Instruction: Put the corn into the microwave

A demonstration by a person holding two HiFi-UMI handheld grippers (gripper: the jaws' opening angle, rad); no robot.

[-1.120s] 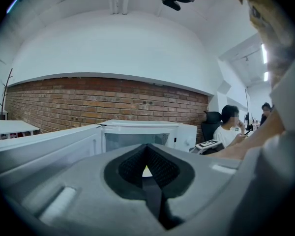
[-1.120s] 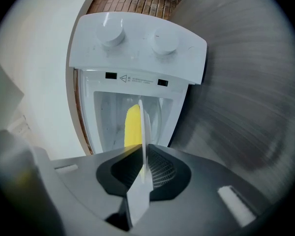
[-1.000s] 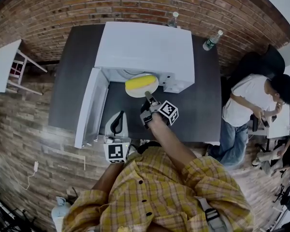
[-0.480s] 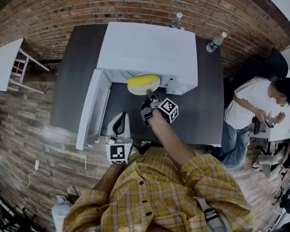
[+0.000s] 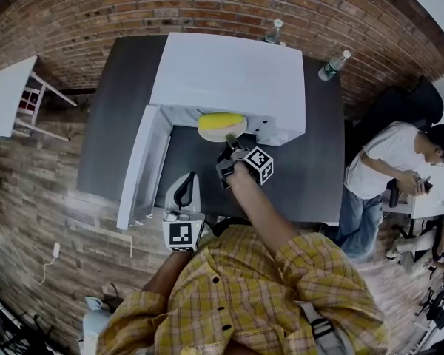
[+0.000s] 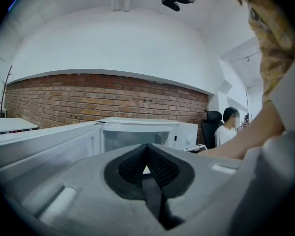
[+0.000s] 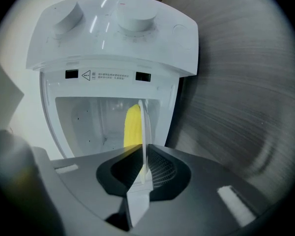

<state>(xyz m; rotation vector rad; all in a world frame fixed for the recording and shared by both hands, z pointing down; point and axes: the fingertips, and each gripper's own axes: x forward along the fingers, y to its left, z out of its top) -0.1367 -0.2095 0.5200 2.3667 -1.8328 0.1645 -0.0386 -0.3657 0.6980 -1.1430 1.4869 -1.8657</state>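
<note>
A yellow corn cob [image 5: 220, 120] lies on a white plate [image 5: 223, 132] at the mouth of the white microwave [image 5: 229, 72], partly under its top edge. My right gripper [image 5: 231, 142] is shut on the plate's near rim. In the right gripper view the plate [image 7: 144, 132] shows edge-on between the jaws, with the corn [image 7: 132, 127] against the open cavity [image 7: 88, 122]. The microwave door [image 5: 137, 165] stands swung open to the left. My left gripper [image 5: 182, 191] rests near the table's front edge, shut and holding nothing; its closed pads [image 6: 157, 168] point toward the microwave [image 6: 137, 129].
The microwave sits on a dark table [image 5: 311, 168] against a brick wall. Two water bottles [image 5: 273, 29] [image 5: 333, 65] stand behind and to the right of it. A person [image 5: 388, 165] stands at the right. A small white table [image 5: 7, 95] is at the left.
My right gripper has carried the plate with the corn a little farther toward the microwave opening and slightly lower. The left gripper has stayed where it was.
</note>
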